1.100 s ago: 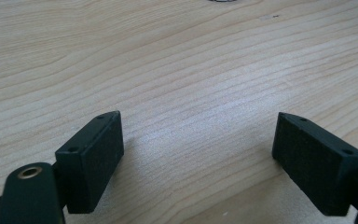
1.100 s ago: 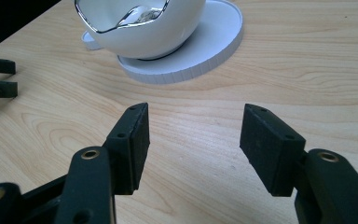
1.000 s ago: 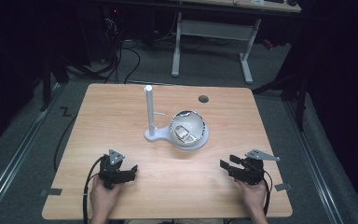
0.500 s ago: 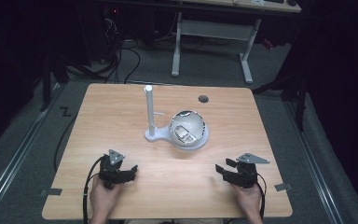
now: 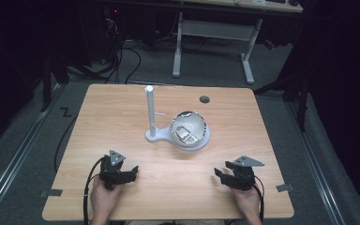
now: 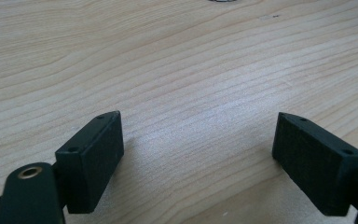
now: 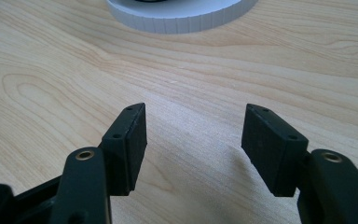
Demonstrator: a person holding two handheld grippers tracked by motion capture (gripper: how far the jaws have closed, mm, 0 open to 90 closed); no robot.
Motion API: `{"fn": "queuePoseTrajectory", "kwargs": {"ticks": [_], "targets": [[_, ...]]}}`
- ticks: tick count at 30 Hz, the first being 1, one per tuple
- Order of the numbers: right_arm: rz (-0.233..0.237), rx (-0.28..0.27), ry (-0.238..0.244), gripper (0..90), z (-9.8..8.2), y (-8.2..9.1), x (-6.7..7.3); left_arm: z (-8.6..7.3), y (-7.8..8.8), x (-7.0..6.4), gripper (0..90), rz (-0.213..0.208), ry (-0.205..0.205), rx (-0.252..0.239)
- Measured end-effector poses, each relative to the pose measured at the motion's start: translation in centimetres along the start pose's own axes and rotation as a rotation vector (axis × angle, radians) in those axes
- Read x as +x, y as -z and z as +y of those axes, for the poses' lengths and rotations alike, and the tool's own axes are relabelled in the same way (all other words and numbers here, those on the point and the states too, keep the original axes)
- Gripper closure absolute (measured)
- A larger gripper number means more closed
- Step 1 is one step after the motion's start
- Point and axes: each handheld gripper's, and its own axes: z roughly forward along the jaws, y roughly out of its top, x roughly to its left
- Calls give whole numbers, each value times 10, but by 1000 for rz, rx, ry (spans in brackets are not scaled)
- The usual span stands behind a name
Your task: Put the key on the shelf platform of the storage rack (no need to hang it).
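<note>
Both black two-jaw grippers rest low near the front edge of the pale wooden table point(image 5: 122, 112), the left gripper point(image 5: 130, 172) and right gripper point(image 5: 221, 174) each with jaws apart and empty. Well ahead sits a shiny domed object on a white round base point(image 5: 190, 132), touching a white upright post stand point(image 5: 150, 112). A careless reach could topple that slim post or send the dome sliding.
</note>
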Motion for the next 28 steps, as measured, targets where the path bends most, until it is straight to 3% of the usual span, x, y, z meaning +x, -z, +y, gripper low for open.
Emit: {"fn": "queuePoseTrajectory", "kwargs": {"ticks": [10,15,28], "targets": [[-37,33,36,396,-3,-8,2,0,0,0,167,-2,-3,0],[-61,42,83,373,-3,-9,7,0,0,0,167,1,1,0],[-55,45,84,359,-3,-10,7,0,0,0,167,3,3,-2]]}}
